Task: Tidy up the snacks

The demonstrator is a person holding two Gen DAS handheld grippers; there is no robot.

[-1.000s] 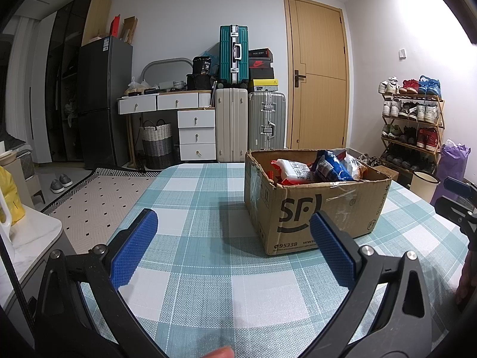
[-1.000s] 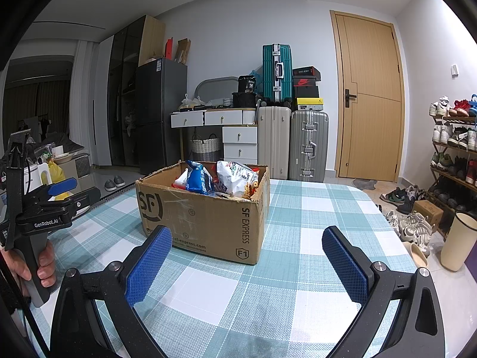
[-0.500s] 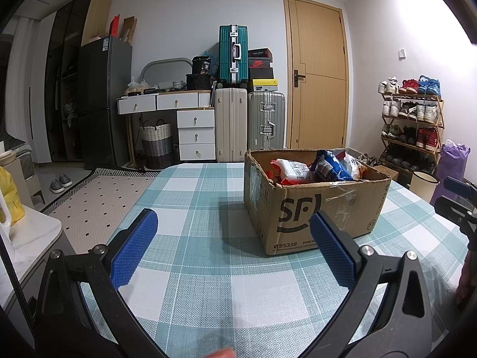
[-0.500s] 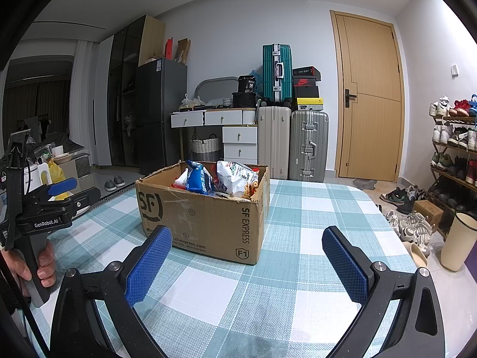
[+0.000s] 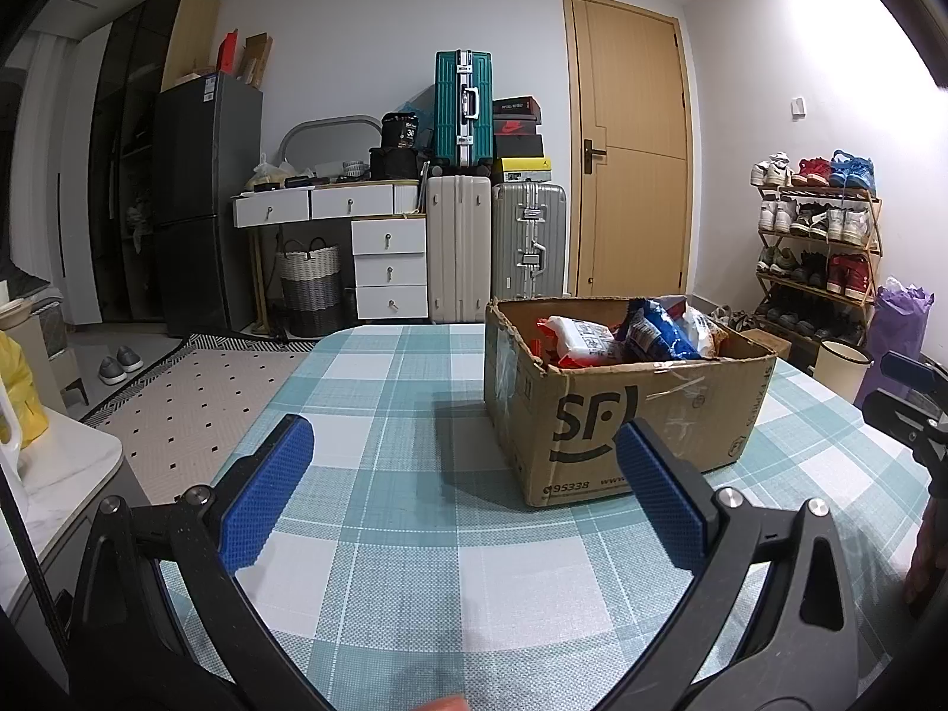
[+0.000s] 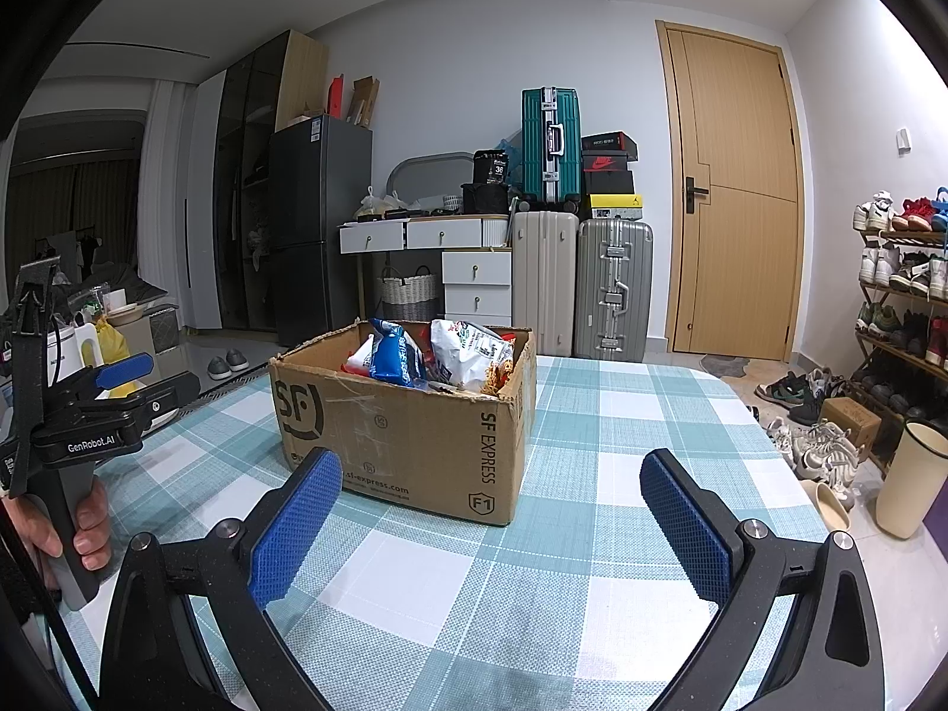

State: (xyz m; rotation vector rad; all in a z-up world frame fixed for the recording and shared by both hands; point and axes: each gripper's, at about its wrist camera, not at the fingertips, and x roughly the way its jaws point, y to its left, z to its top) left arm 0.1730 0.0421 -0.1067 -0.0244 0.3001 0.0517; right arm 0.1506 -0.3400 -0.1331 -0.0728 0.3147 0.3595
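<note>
Battered cardboard box [image 6: 409,420] stuffed with crinkly snack bags [image 6: 468,349] sits mid-surface [image 6: 622,432] on checked woven cloth. Both left tongs [image 5: 462,486] and right tongs [image 6: 492,509] spread wide, empty, plenty of room around.

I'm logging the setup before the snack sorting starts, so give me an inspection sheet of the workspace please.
Surface: table under a teal and white checked cloth, bare apart from the box.
Job's things: open cardboard box standing on the table, holding snack bags, among them a blue one.
Clutter: nothing seen on the table.
Grippers: left gripper open and empty; right gripper open and empty; both short of the box.
Cables: a thin dark cable hangs below the hand holding the left gripper.
Surroundings: suitcases, white drawers, fridge, closed door, shoe rack.
</note>
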